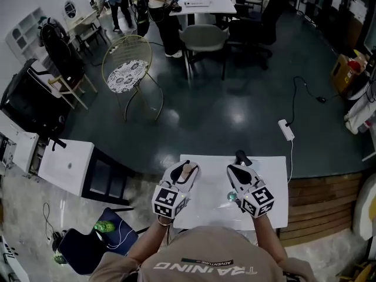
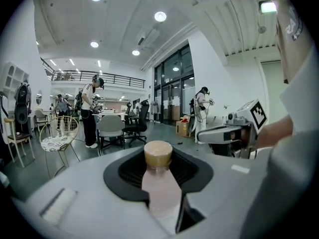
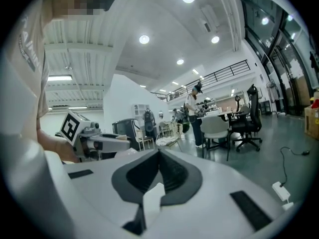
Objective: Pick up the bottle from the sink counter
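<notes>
Head view: left gripper pinches the bottle, right gripper pressed together over white table.

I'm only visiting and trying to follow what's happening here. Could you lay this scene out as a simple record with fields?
Setting: large open room; a person stands at a white table
Left tool: closed on a bottle
Bottle: pale pink body, tan cap, pointing forward between the jaws; seemingly lifted off the table
Right tool: jaws together, nothing between them
Background: wire chair, grey chair, people standing by a far desk
</notes>
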Demonstrator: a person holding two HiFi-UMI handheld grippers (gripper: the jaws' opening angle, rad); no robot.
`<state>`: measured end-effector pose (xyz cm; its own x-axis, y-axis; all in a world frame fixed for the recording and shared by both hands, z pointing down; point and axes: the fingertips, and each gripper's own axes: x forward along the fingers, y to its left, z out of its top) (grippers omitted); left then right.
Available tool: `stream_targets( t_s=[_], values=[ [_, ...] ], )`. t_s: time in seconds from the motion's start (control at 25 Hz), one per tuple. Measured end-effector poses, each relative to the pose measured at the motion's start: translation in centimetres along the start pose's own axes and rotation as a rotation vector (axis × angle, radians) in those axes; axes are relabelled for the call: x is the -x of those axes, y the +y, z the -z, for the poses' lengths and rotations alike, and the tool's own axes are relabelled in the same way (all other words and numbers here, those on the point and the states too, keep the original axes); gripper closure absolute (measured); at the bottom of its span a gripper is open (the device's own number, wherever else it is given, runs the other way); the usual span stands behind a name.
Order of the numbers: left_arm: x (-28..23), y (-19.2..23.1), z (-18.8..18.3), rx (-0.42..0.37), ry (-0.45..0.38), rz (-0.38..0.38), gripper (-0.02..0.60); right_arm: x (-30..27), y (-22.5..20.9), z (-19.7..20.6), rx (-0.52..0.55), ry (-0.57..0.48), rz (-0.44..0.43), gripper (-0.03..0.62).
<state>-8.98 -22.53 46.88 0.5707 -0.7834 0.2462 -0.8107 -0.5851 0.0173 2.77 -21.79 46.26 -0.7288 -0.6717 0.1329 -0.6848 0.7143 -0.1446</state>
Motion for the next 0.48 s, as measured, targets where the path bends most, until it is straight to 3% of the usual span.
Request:
stream_targets(
  t_s=[0.24, 0.48],
  values=[
    [2.0, -0.1, -0.7, 0.016, -0.003, -0.018, 0.446, -0.4, -0.3, -3.6, 0.039, -0.06, 0.008, 0.583],
    [3.3, -0.2, -0.7, 0.027, -0.012, -0.038, 0.446, 0.1, -0.1, -3.8, 0.057, -0.055, -0.001, 0.583]
  ],
)
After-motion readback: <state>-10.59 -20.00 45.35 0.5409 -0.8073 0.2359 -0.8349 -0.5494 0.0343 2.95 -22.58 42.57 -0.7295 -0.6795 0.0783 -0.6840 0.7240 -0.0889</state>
